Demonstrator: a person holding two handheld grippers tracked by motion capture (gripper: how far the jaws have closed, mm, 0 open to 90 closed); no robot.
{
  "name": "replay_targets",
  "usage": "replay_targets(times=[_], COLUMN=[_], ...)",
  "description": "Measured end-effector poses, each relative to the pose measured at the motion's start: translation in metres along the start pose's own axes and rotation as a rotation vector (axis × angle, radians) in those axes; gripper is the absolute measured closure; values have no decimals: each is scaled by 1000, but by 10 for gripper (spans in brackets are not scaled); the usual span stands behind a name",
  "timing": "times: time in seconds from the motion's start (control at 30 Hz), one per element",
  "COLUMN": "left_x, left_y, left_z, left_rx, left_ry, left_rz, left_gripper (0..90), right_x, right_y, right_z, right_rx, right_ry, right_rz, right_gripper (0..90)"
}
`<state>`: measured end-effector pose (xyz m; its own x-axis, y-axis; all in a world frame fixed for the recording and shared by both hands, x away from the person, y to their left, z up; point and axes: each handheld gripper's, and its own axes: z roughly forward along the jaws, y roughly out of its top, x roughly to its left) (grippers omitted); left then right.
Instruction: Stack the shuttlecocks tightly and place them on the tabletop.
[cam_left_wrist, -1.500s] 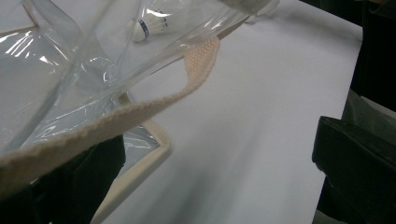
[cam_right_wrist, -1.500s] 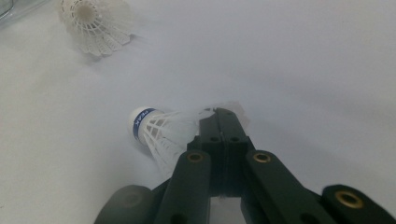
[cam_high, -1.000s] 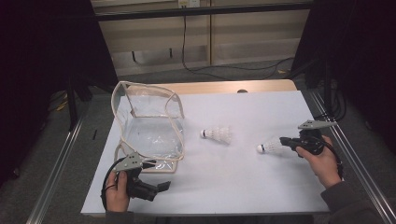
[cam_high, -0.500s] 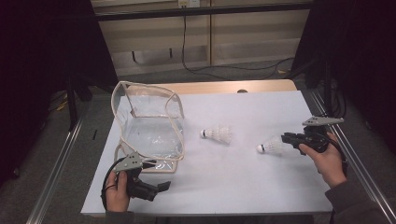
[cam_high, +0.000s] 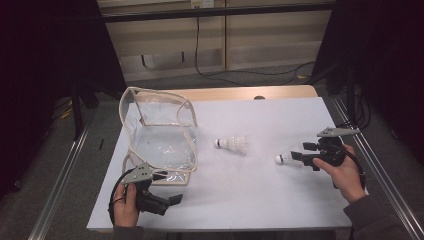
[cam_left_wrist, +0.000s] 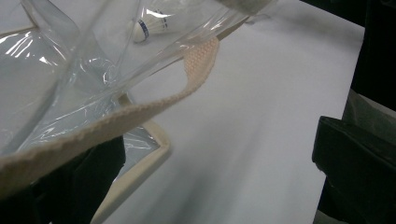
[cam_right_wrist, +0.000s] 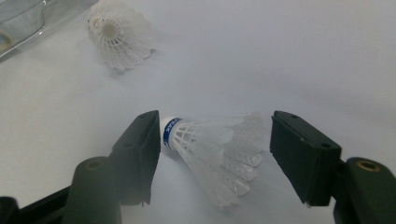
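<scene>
The right gripper (cam_right_wrist: 215, 158) lay low near the right edge of the table, and its jaws had just been opening. They stood apart on both sides of a white shuttlecock (cam_right_wrist: 215, 149) that rested on the table between them; the left jaw was almost at the cork end, but the pads did not press on it. In the high view the right gripper (cam_high: 300, 157) pointed toward the middle of the table, with the same shuttlecock (cam_high: 286, 158) at its tip.

The left gripper (cam_high: 167, 200) was near the front left corner, just beside the clear plastic bag (cam_high: 160, 132). The bag's beige strap (cam_left_wrist: 140, 109) crossed in front of its camera, and whether its jaws held anything could not be told.

The work seemed to be at an early stage: the bag looked empty, and both shuttlecocks were outside it. The second shuttlecock (cam_high: 233, 143) lay near the middle of the table, between the bag and the right gripper. Nothing stood in the way across the white surface; only the soft bag mouth, which sagged, could make the placing difficult.
</scene>
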<state>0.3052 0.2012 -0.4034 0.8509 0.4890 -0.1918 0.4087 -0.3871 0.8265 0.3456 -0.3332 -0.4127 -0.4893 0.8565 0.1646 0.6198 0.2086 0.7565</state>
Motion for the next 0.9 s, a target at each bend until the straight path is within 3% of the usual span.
replay_targets(times=[0.53,0.9], left_x=[0,0], left_y=[0,0], left_z=[0,0], left_rx=[1,2], left_ry=[0,2], left_rz=[-4,0], left_gripper=[28,29], right_x=[9,13], right_y=[-10,-16], right_z=[16,25], right_rx=[44,88], right_ry=[24,55], right_rz=[-6,-31], right_gripper=[357,615])
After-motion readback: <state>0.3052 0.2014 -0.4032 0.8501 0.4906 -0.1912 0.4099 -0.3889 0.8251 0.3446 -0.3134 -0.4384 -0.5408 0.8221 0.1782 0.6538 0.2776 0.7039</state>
